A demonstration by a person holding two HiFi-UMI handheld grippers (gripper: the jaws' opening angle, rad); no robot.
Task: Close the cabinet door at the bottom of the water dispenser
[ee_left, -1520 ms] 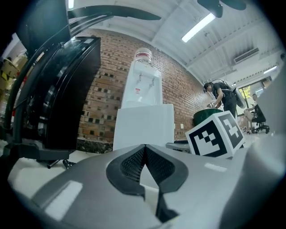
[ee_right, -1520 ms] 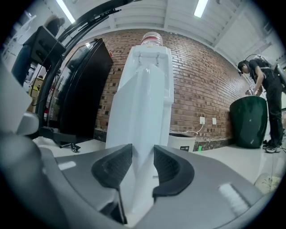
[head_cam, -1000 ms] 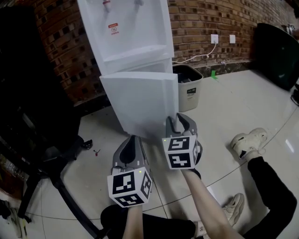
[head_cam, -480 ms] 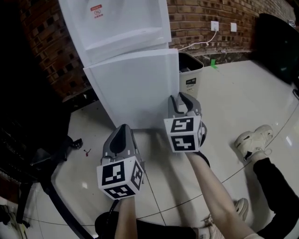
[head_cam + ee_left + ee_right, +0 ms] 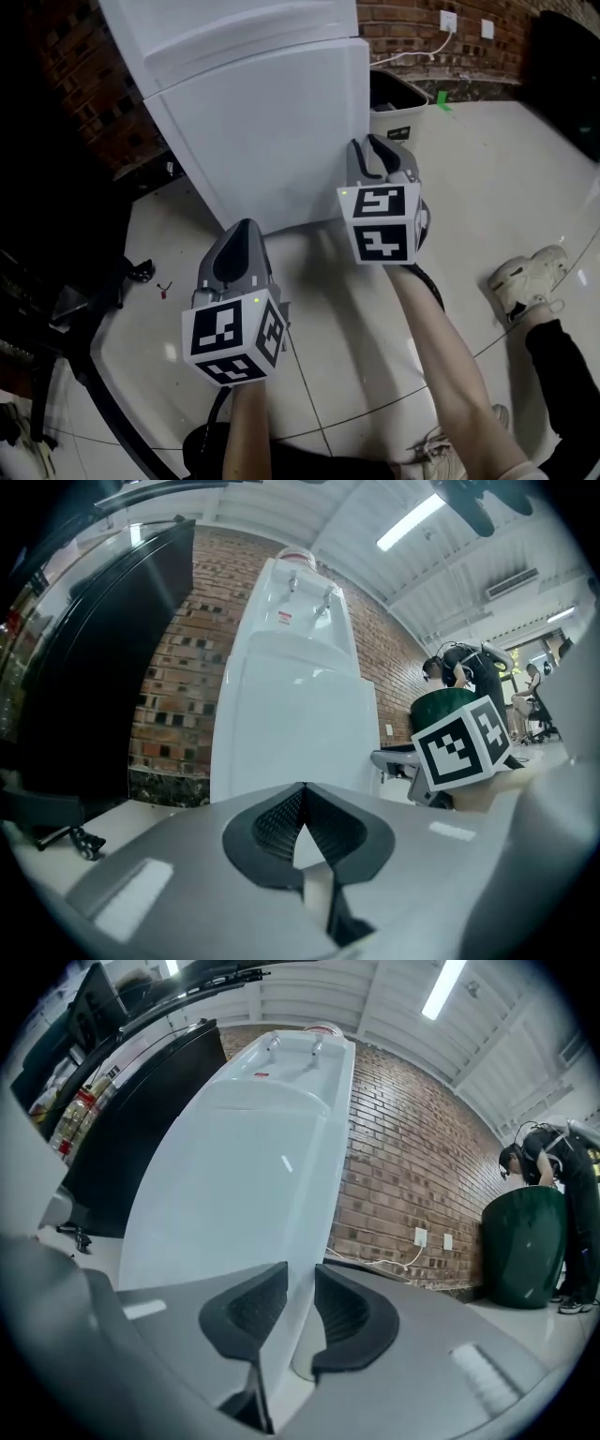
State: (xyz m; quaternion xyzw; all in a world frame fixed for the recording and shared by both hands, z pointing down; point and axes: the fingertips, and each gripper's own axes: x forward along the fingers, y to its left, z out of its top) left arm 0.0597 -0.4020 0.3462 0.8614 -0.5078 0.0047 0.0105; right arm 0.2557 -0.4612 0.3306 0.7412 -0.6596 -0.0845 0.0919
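The white water dispenser (image 5: 225, 28) stands against the brick wall, and its bottom cabinet door (image 5: 272, 141) hangs ajar. My right gripper (image 5: 375, 150) is at the door's free right edge. In the right gripper view the door (image 5: 234, 1213) runs between the jaws of the right gripper (image 5: 300, 1297), which are closing. The door lies against the left pad, with a gap at the right pad. My left gripper (image 5: 242, 230) is lower left, short of the door and apart from it. Seen in its own view, the left gripper (image 5: 302, 803) is shut and holds nothing, facing the door (image 5: 300, 724).
A bin (image 5: 398, 103) stands just right of the dispenser by the wall socket (image 5: 450, 21). A black chair base (image 5: 84, 319) spreads over the floor at left. The person's shoe (image 5: 525, 277) is at right. A large green container (image 5: 525, 1241) and a person stand far right.
Both grippers have moved forward towards the dispenser. The right gripper's jaws have come up to the door's free edge and now straddle it. The left gripper stayed shut.
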